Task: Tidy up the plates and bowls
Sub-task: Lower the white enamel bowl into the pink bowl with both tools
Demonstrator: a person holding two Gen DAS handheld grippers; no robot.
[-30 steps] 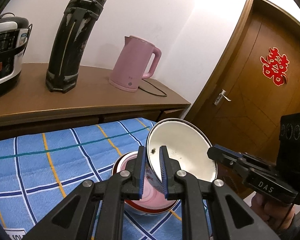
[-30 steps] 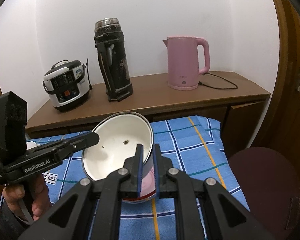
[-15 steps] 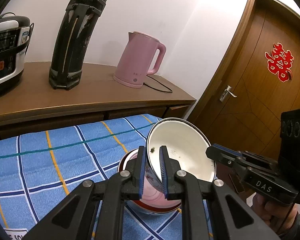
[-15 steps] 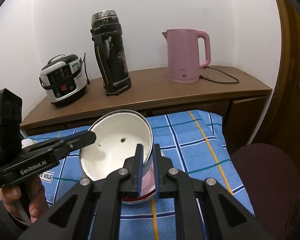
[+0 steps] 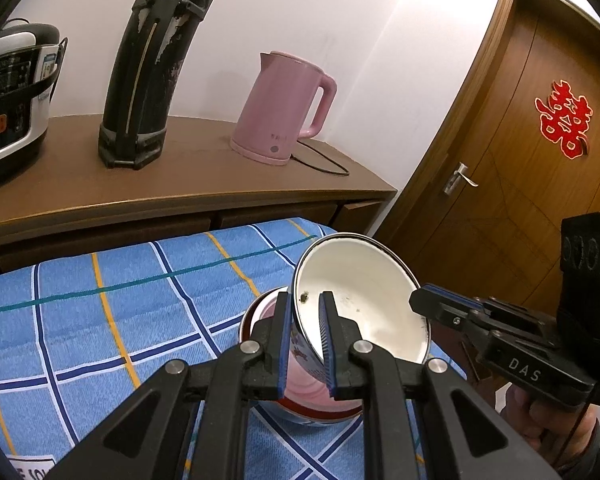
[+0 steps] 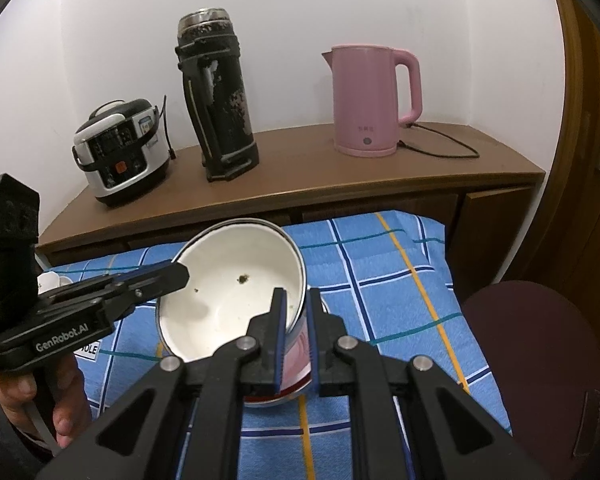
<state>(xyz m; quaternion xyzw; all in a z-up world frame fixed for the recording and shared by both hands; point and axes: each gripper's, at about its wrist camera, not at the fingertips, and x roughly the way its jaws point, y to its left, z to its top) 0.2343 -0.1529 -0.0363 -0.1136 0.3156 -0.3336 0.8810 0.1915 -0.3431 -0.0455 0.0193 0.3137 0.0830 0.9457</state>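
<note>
Behind, a wooden bench [image 6: 300, 192] carries a kettle [image 6: 374, 102]. On the checked cloth [image 5: 100, 312], a white bowl [image 6: 228, 300] is held tilted over a pink bowl [image 5: 312, 392], its rim pinched by both the left tool [image 5: 304, 344] and right tool [image 6: 294, 336]. Only dark specks lie inside. Uneven release could let it slip or clatter.
</note>
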